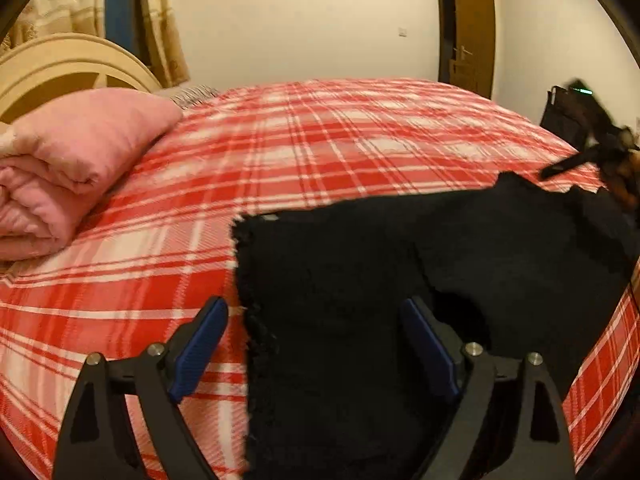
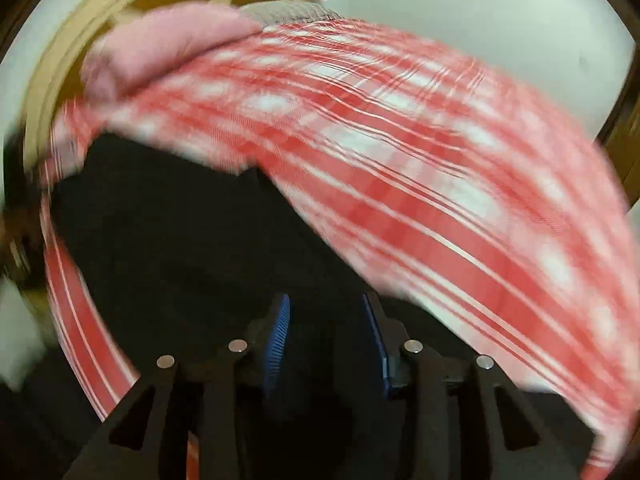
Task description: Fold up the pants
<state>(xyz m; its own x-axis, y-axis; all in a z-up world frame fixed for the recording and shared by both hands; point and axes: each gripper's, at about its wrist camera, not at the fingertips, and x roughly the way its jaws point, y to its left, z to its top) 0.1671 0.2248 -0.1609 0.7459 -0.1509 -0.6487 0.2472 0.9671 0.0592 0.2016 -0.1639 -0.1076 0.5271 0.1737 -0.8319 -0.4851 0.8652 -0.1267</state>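
Note:
Black pants (image 1: 360,272) lie flat on the red plaid bed (image 1: 280,148), their frayed left edge running down the middle of the left wrist view. My left gripper (image 1: 314,316) is open, low over that edge, one finger over plaid and one over black cloth. My right gripper shows at the far right of that view (image 1: 600,152), blurred, above the pants' far corner. In the right wrist view, heavily blurred, the right gripper (image 2: 325,312) is open with a moderate gap over the black pants (image 2: 180,232); nothing visible between its blue pads (image 2: 278,340).
A folded pink quilt (image 1: 68,160) lies at the bed's left by the cream headboard (image 1: 68,60). A brown door (image 1: 472,28) stands behind the bed. A dark bag (image 1: 564,116) sits at the bed's far right. The quilt (image 2: 168,44) and headboard (image 2: 52,92) also show in the right wrist view.

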